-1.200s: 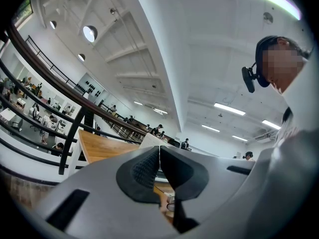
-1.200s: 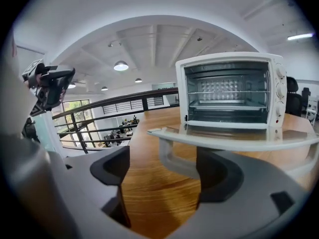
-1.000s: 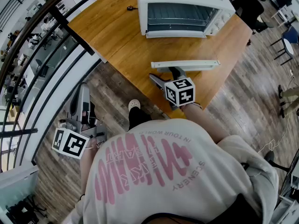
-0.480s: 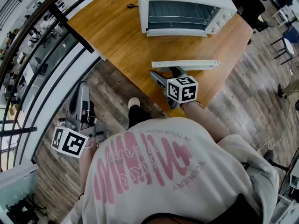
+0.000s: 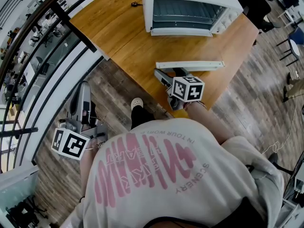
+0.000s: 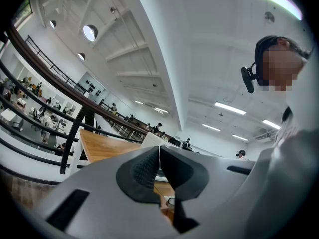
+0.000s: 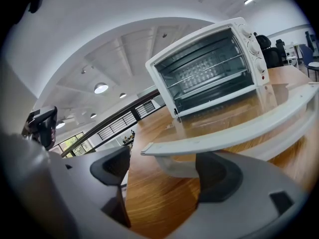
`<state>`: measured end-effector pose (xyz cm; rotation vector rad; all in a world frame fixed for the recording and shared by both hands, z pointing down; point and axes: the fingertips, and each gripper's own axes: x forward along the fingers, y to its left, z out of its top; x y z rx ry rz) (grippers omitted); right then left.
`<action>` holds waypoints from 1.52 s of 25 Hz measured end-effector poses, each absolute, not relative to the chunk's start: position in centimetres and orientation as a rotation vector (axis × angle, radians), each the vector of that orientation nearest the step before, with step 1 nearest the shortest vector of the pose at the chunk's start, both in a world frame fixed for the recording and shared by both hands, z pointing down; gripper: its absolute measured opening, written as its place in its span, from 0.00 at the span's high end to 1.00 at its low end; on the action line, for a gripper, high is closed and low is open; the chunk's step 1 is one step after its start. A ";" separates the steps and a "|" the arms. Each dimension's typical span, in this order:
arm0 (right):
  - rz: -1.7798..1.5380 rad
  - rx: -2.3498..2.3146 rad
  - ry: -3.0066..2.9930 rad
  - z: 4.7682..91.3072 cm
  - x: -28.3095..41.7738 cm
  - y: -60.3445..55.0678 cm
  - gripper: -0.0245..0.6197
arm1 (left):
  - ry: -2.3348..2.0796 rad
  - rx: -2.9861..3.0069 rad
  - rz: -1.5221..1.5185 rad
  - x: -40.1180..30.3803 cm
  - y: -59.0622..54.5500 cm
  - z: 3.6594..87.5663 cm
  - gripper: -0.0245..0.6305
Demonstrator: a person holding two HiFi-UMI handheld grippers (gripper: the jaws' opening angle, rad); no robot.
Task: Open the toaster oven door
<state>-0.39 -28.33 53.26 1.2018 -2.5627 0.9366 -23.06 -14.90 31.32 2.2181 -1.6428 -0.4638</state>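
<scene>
The toaster oven [image 5: 190, 4] door is down flat, so the job looks done. The right gripper [image 7: 164, 171] has its jaws wide, seemingly loose about the door handle [image 5: 190, 65]. The left gripper [image 6: 159, 158] has its jaws closed and empty.

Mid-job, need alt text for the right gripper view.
The white toaster oven stands on the wooden table with its glass door swung down open, racks showing inside. The right gripper holds its jaws wide apart at the door's white handle, not clamped on it.

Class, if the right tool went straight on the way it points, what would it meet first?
Probably the handle under the edge of the lowered door, between the open jaws of the right tool; the toaster oven stands well behind.
</scene>
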 end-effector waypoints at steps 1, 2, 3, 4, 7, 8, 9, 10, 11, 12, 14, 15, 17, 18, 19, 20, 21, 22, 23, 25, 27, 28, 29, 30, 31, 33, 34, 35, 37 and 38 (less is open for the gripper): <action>0.942 1.207 -2.562 53.2 -0.4 -28.3 0.32 | -1.643 2.218 -0.465 -23.1 -14.8 31.3 0.93; 0.948 1.212 -2.561 53.2 -0.3 -28.3 0.32 | -1.644 2.218 -0.465 -23.1 -14.8 31.3 0.93; 0.957 1.216 -2.562 53.2 -0.3 -28.4 0.32 | -1.644 2.218 -0.465 -23.1 -14.8 31.4 0.93; 0.969 1.220 -2.563 53.2 -0.3 -28.4 0.31 | -1.645 2.217 -0.464 -23.1 -14.8 31.4 0.93; 1.010 1.230 -2.566 53.0 -0.3 -28.5 0.30 | -1.645 2.213 -0.467 -23.1 -14.8 31.5 0.93; 1.026 1.234 -2.567 53.0 -0.4 -28.5 0.30 | -1.644 2.213 -0.467 -23.2 -14.7 31.5 0.93; 1.047 1.239 -2.568 52.9 -0.4 -28.5 0.30 | -1.643 2.212 -0.468 -23.2 -14.7 31.5 0.93; 1.070 1.243 -2.569 52.8 -0.4 -28.5 0.30 | -1.642 2.212 -0.468 -23.2 -14.7 31.5 0.93; 1.095 1.246 -2.570 52.7 -0.4 -28.5 0.30 | -1.642 2.213 -0.468 -23.3 -14.7 31.4 0.93; 1.119 1.249 -2.570 52.7 -0.5 -28.5 0.30 | -1.642 2.213 -0.468 -23.3 -14.7 31.4 0.93; 1.158 1.261 -2.565 52.7 -0.4 -28.6 0.30 | -1.641 2.213 -0.470 -23.3 -14.8 31.5 0.93; 1.171 1.270 -2.561 52.7 -0.2 -28.7 0.30 | -1.641 2.214 -0.470 -23.2 -14.8 31.5 0.93; 1.214 1.280 -2.554 52.8 -0.1 -28.8 0.30 | -1.643 2.213 -0.471 -23.2 -14.8 31.6 0.93; 1.244 1.280 -2.552 52.8 -0.1 -28.9 0.29 | -1.644 2.213 -0.471 -23.2 -14.7 31.5 0.93; 1.274 1.276 -2.554 52.8 -0.2 -28.8 0.28 | -1.646 2.212 -0.470 -23.3 -14.7 31.5 0.93; 1.300 1.273 -2.560 52.7 -0.3 -28.8 0.25 | -1.648 2.212 -0.470 -23.3 -14.7 31.5 0.93; 1.317 1.270 -2.566 52.7 -0.3 -28.8 0.23 | -1.650 2.211 -0.469 -23.3 -14.6 31.5 0.93; 1.325 1.269 -2.571 52.6 -0.4 -28.8 0.23 | -1.652 2.210 -0.468 -23.4 -14.6 31.4 0.93; 1.327 1.269 -2.573 52.6 -0.4 -28.8 0.22 | -1.653 2.209 -0.467 -23.5 -14.6 31.4 0.93; 1.326 1.268 -2.574 52.7 -0.5 -28.9 0.22 | -1.655 2.209 -0.466 -23.5 -14.7 31.4 0.93; 1.325 1.267 -2.574 52.7 -0.4 -28.9 0.23 | -1.654 2.211 -0.465 -23.4 -14.7 31.4 0.93; 1.323 1.267 -2.574 52.8 -0.4 -28.9 0.23 | -1.653 2.212 -0.464 -23.3 -14.7 31.5 0.93; 1.322 1.267 -2.574 52.8 -0.4 -28.9 0.23 | -1.653 2.212 -0.464 -23.3 -14.8 31.5 0.93; 1.323 1.266 -2.573 52.8 -0.4 -28.9 0.23 | -1.652 2.213 -0.464 -23.3 -14.8 31.5 0.93; 1.326 1.265 -2.572 52.9 -0.4 -28.9 0.23 | -1.653 2.213 -0.464 -23.2 -14.8 31.5 0.93; 1.348 1.263 -2.569 53.0 -0.4 -28.9 0.23 | -1.653 2.213 -0.464 -23.2 -14.8 31.5 0.93; 1.369 1.263 -2.567 53.0 -0.4 -29.0 0.23 | -1.653 2.213 -0.464 -23.2 -14.9 31.6 0.93; 1.394 1.264 -2.567 53.0 -0.4 -29.0 0.23 | -1.652 2.212 -0.463 -23.2 -14.9 31.6 0.93; 1.433 1.269 -2.570 52.8 -0.4 -29.1 0.23 | -1.652 2.212 -0.463 -23.2 -14.9 31.5 0.93; 1.441 1.270 -2.571 52.8 -0.4 -29.1 0.23 | -1.652 2.212 -0.463 -23.2 -14.9 31.5 0.93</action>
